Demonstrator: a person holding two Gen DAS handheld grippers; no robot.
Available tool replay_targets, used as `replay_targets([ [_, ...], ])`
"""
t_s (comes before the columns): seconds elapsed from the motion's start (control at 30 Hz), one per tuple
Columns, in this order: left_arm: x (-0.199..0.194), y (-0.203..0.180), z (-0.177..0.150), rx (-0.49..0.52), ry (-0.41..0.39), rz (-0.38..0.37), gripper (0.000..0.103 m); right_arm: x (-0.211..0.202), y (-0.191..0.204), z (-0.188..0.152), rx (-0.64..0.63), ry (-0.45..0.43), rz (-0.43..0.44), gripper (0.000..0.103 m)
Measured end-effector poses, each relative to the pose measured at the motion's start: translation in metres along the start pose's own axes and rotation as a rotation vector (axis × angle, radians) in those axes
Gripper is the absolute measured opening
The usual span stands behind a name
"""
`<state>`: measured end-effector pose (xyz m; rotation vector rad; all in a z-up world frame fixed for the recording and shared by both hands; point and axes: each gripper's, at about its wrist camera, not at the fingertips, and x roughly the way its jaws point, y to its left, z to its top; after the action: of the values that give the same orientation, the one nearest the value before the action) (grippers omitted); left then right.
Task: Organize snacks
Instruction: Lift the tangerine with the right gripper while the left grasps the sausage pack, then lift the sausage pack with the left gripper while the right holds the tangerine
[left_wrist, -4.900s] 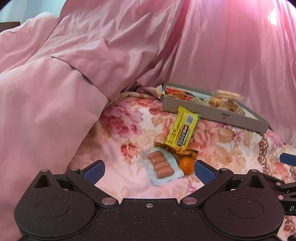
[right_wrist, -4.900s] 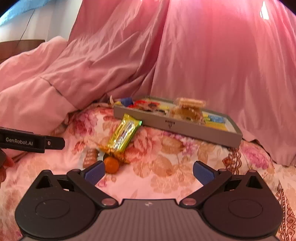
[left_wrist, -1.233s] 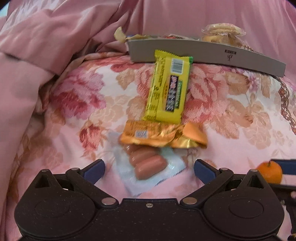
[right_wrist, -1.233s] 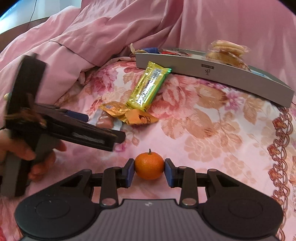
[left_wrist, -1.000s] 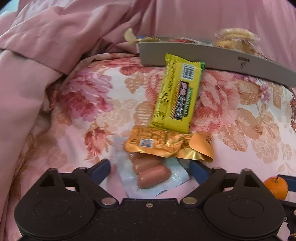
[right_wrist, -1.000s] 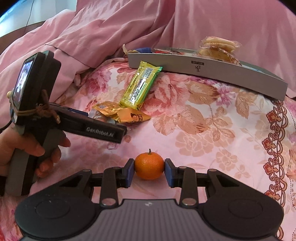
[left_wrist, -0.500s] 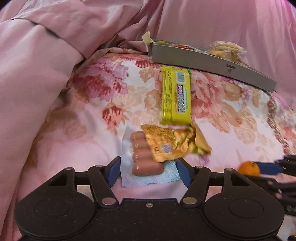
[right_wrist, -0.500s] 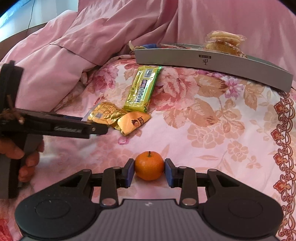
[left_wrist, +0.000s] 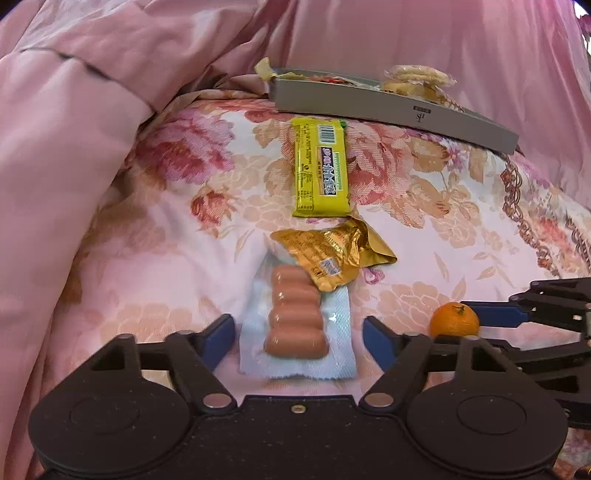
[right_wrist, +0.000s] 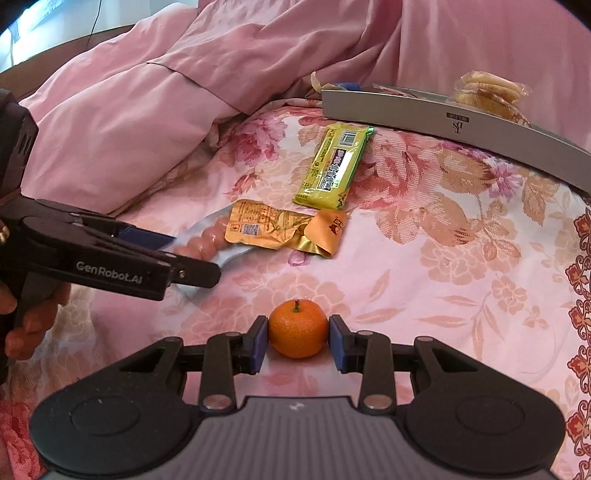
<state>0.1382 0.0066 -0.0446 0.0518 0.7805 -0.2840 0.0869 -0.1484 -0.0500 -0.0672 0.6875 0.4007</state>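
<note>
The right claw (right_wrist: 298, 341) is gripping the tangerine (right_wrist: 297, 328) just above the bed (right_wrist: 424, 258); the left claw (left_wrist: 298, 338) is opening around the sausage pack (left_wrist: 297, 325), not pressing it. Yellow bar (left_wrist: 320, 166) and gold packet (left_wrist: 328, 254) are waiting at twelve o'clock, short of the part-filled tray (left_wrist: 369, 105)

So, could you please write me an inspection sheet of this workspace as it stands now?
Surface: floral bedspread, rumpled.
Job's things: sausage pack, gold pouch overlapping its far end, yellow bar, mandarin, grey tray holding wrapped biscuits.
Clutter: nothing seen.
Grippers: left gripper opening, jaws either side of the sausage pack, pads clear; right gripper shut on the mandarin.
Cables: one thin wire, far left background.
Surroundings: pink duvet bunched behind and left.
</note>
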Motion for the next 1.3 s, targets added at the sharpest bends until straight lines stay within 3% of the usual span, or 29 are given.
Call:
replay_targets([
  [0.17, 0.016, -0.011, 0.004, 0.086, 0.001, 0.049, 0.082, 0.002, 0.004, 0.000, -0.014, 0.002, -0.016, 0.039],
  [0.3, 0.019, -0.008, 0.006, 0.085, -0.003, 0.044, 0.065, 0.003, 0.006, -0.001, -0.029, 0.003, -0.029, 0.039],
  [0.37, 0.017, -0.007, 0.007, 0.077, 0.000, 0.035, 0.064, 0.003, 0.008, -0.002, -0.033, 0.002, -0.035, 0.039],
  [0.7, -0.004, -0.002, 0.005, -0.077, 0.040, -0.028, 0.059, 0.003, 0.010, -0.003, -0.021, -0.008, -0.044, 0.039],
  [0.97, -0.017, -0.012, -0.007, -0.156, 0.053, -0.144, 0.059, -0.005, 0.012, -0.006, -0.013, -0.028, -0.061, 0.039],
  [1.3, -0.029, -0.014, -0.008, -0.204, -0.039, -0.206, 0.059, -0.023, 0.006, -0.005, 0.002, -0.090, -0.109, 0.039],
])
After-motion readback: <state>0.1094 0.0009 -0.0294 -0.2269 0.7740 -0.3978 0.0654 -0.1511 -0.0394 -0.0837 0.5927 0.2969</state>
